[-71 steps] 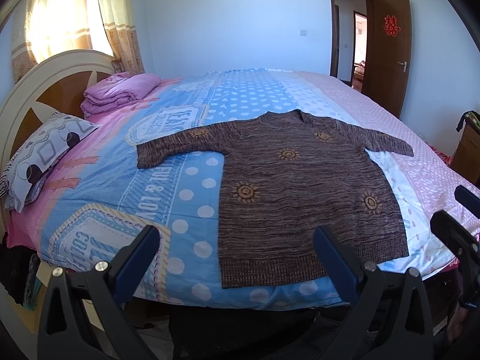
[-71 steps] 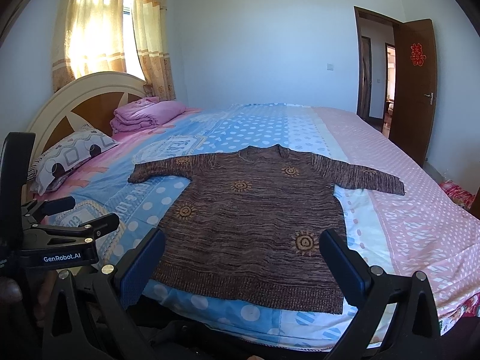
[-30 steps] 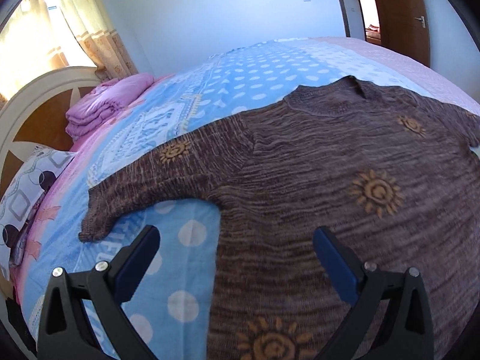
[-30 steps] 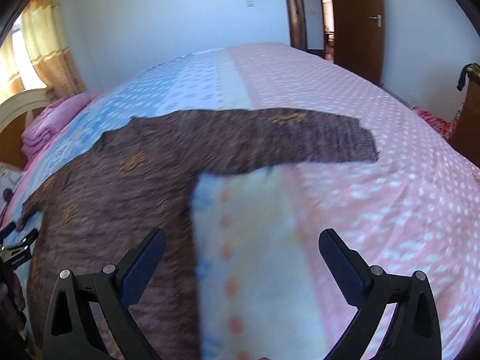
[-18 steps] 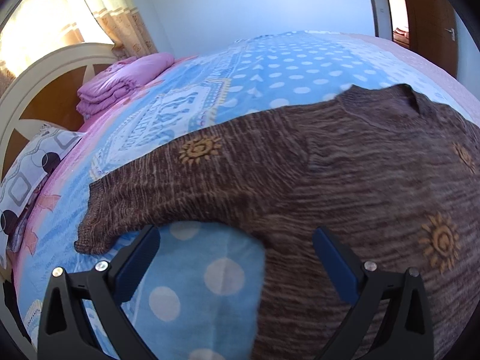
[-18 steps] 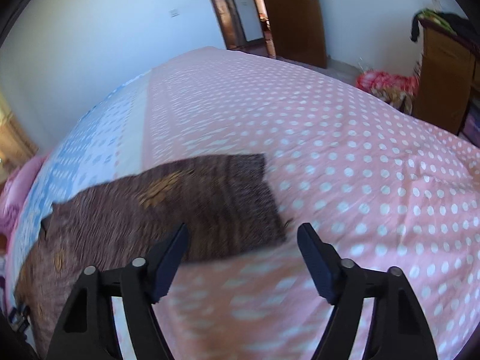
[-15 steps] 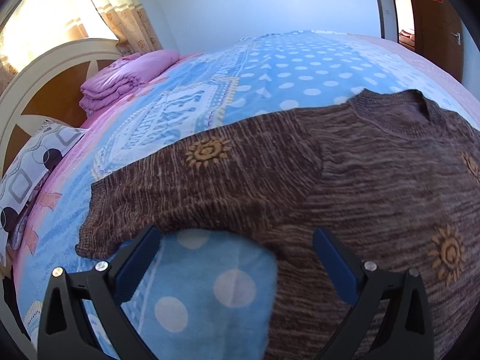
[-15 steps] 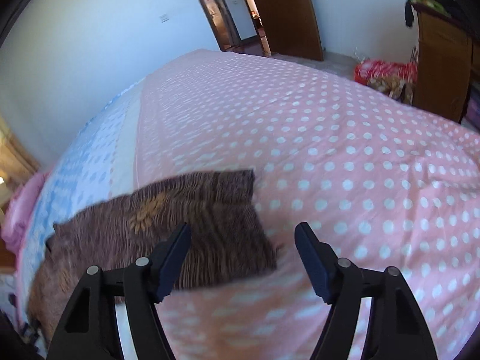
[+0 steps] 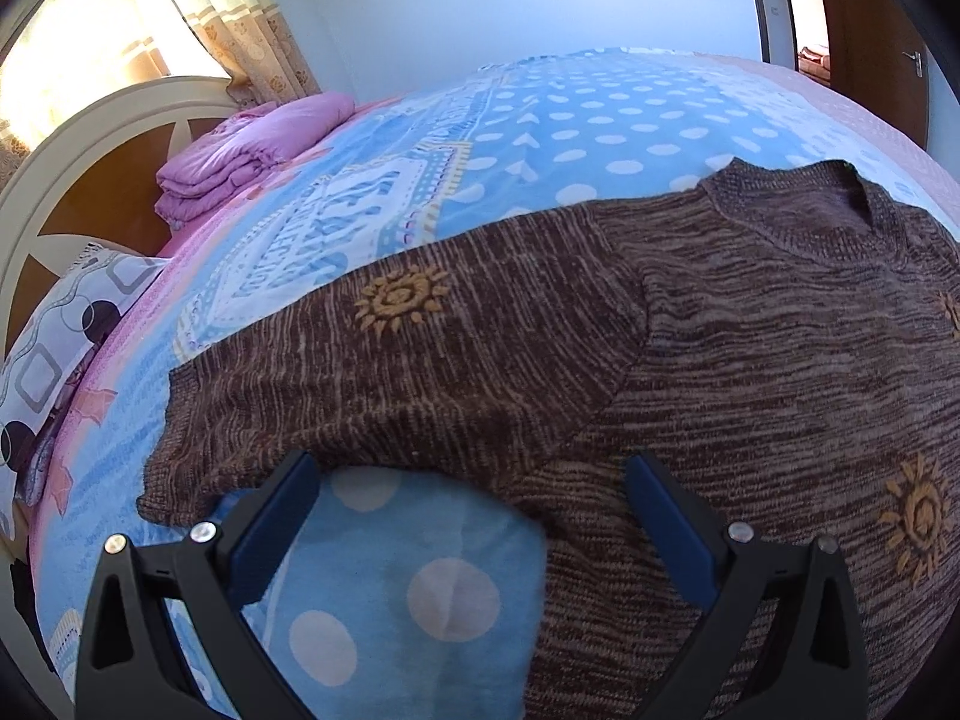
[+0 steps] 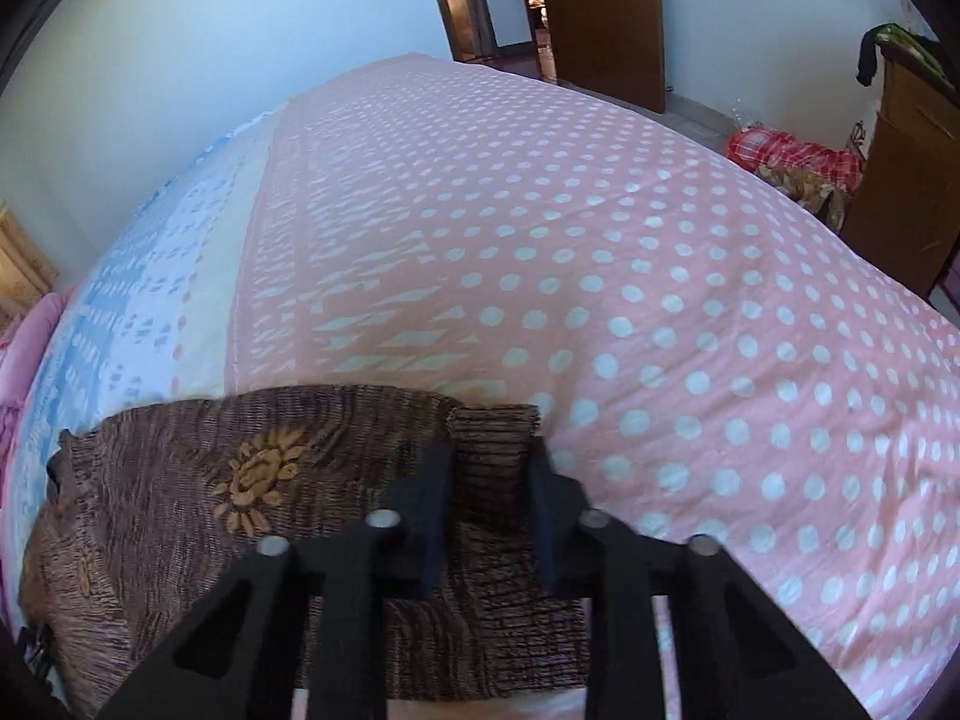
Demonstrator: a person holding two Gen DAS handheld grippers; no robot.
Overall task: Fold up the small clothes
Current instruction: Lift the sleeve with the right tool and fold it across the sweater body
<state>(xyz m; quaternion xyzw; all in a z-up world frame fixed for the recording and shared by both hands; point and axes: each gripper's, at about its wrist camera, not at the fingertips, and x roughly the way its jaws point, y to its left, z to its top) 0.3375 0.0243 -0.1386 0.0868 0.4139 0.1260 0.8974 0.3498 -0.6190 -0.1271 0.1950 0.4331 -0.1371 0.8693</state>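
Note:
A brown knit sweater (image 9: pixel 750 324) with orange sun motifs lies flat on the bed. In the left wrist view my left gripper (image 9: pixel 468 480) is open, low over the lower edge of the left sleeve (image 9: pixel 336 384) near the armpit. In the right wrist view my right gripper (image 10: pixel 489 450) has closed on the ribbed cuff (image 10: pixel 493 432) of the right sleeve (image 10: pixel 270 474), which bunches up between the fingers.
The bed has a blue polka-dot cover (image 9: pixel 540 138) on one side and pink polka-dot cover (image 10: pixel 600 240) on the other. Folded pink bedding (image 9: pixel 240 150), a patterned pillow (image 9: pixel 54 354) and a headboard (image 9: pixel 78 180) are at the left. A wooden cabinet (image 10: pixel 906 192) and door (image 10: pixel 600 12) stand beyond.
My right gripper has closed on the sleeve cuff, which was between open fingers half a second ago. My left gripper has crept a little closer to the left sleeve and stays open.

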